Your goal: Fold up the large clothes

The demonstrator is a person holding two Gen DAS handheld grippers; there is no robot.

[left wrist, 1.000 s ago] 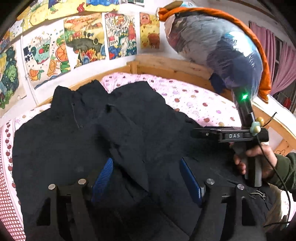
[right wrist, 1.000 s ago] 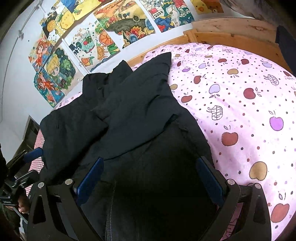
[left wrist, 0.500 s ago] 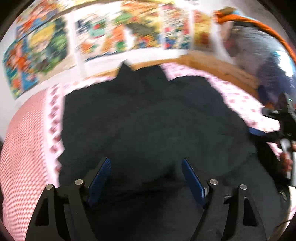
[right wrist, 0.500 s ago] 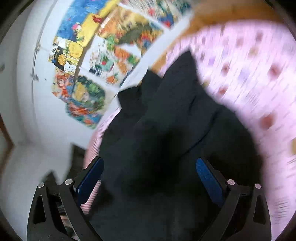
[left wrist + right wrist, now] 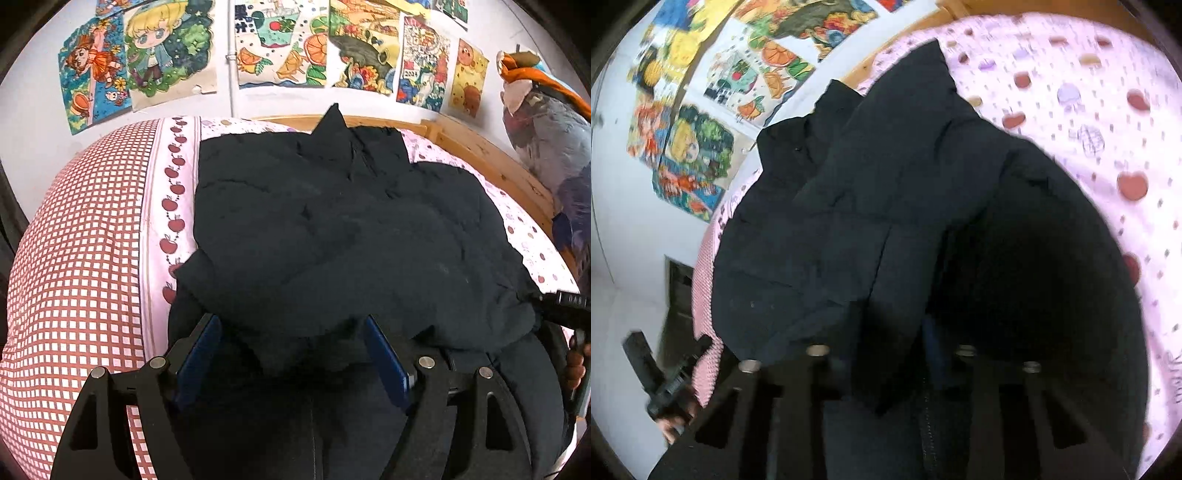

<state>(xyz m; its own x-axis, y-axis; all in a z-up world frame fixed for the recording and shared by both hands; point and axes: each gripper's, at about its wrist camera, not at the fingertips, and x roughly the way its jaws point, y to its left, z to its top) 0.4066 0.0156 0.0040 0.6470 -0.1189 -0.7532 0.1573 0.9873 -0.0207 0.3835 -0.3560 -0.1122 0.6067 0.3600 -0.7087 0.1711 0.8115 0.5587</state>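
- Mid-fold: black jacket (image 5: pixel 332 236) lying bunched on the bed (image 5: pixel 85 258), collar toward the wall, near hem toward the claws.
- Right claw (image 5: pixel 923 354) just snapped closed, pinched on a fold of the jacket's near hem; pads hidden under dark cloth in a blurred right wrist view, so depth of bite probably shallow but hard to tell.
- Left claw (image 5: pixel 291 354) standing wide, blue pads (image 5: pixel 197 354) either side of the bulging hem, not pressing on it, nothing held.
- Next move, as judged: closing the left claw on the hem at its own side, then lifting both together and carrying the hem toward the collar.
- Calls for matching grips at both corners, else a skewed fold; thick padded cloth likely to spring back.
- Left edge of the jacket lying just beside the apple border and the checked part of the cover; right edge well onto the spotted sheet (image 5: pixel 1108 147).
- Wooden bed frame (image 5: pixel 491 151) and the postered wall (image 5: pixel 229 85) close behind the collar: little room beyond.
- Wrapped bundle (image 5: pixel 546 122) at the far right corner, apart from the jacket.
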